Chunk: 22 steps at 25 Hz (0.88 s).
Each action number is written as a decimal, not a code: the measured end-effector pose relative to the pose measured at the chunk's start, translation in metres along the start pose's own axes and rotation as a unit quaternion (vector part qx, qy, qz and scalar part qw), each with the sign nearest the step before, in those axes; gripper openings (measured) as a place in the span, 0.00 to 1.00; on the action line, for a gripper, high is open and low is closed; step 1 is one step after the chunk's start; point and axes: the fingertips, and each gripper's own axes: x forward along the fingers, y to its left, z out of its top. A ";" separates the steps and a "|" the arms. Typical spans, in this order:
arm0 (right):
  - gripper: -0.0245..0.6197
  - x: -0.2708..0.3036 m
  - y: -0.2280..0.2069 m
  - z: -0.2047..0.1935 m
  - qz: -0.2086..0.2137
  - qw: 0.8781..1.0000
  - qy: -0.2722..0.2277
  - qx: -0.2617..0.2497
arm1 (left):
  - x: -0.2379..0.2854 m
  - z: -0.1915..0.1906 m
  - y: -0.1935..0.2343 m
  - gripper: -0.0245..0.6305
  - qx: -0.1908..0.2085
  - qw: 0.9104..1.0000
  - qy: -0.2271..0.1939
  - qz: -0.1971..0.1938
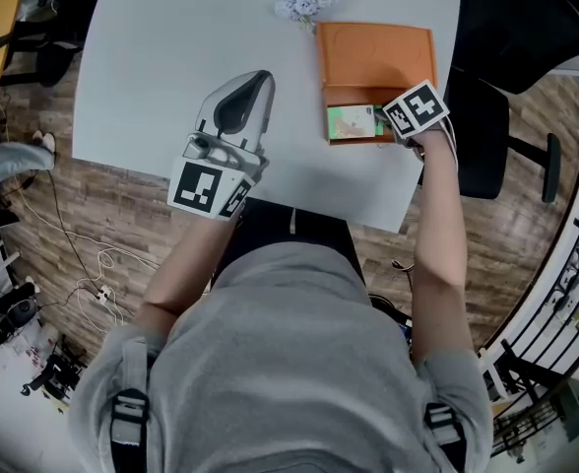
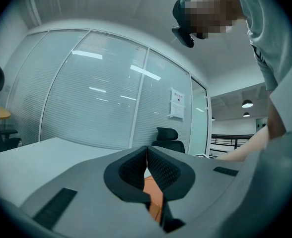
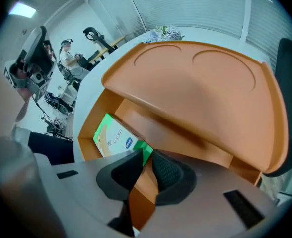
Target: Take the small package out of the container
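left hand-held gripper (image 2: 147, 158) together | right hand-held gripper (image 3: 146, 168) clamps container (image 3: 200, 100) wall — package (image 3: 114, 138) beside

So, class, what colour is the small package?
The small package is green and white; right gripper view shows it best.

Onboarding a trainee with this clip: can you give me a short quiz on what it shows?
1. True or false: the green package lies inside the orange container.
2. The right tool is shut on: A the package; B the container's wall; C nothing.
3. Fill in: the left tool, jaws together, is above the white ___.
Key: 1 true; 2 B; 3 table.
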 end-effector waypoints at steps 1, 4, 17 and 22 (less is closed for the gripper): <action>0.17 0.000 0.001 0.001 0.010 1.000 -0.006 0.009 | 0.000 0.000 0.001 0.07 0.000 1.000 0.000 0.001; 0.16 -0.004 0.008 0.000 0.037 0.999 -0.019 0.027 | 0.000 0.001 0.001 0.07 0.000 1.000 -0.002 0.000; 0.14 -0.007 0.010 -0.006 0.049 0.995 -0.060 0.059 | 0.003 0.005 -0.004 0.07 0.002 1.000 -0.004 -0.006; 0.12 -0.026 0.018 0.003 0.049 0.989 -0.113 0.078 | 0.003 0.009 -0.005 0.07 0.004 1.000 -0.006 -0.009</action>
